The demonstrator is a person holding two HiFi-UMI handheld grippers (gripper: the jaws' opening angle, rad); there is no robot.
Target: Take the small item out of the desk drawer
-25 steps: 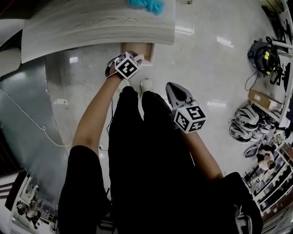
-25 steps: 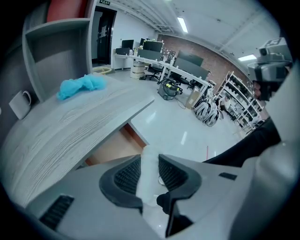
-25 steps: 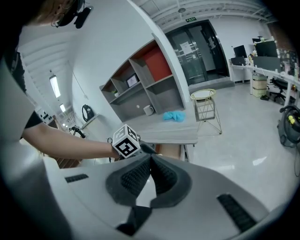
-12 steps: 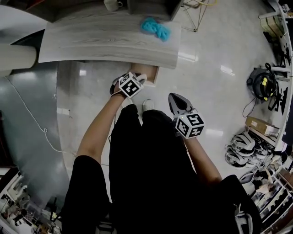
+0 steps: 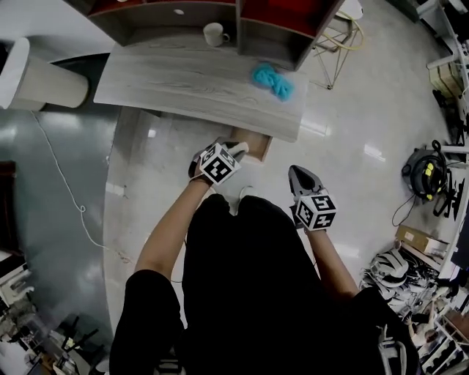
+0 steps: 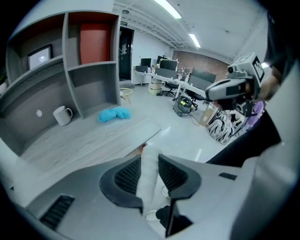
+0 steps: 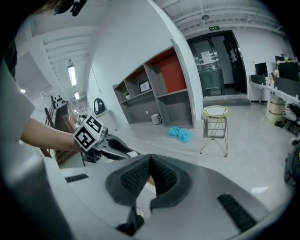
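The grey wood desk has a small brown drawer standing open under its front edge. My left gripper hangs just in front of that drawer, shut on a small white cylinder-shaped item that stands upright between the pads. In the left gripper view the left gripper points at the desk's front edge. My right gripper is to the right over the floor, shut and empty. In the right gripper view the right gripper faces the left gripper.
A blue cloth and a white mug lie on the desk below a grey and red shelf unit. A wire stool stands right of the desk. A cable runs along the floor at left; a vacuum and helmets at right.
The head view has swung up, so the whole desk, the mug and the shelf now show. The left gripper stays by the drawer front with the white item. The right gripper stays shut.
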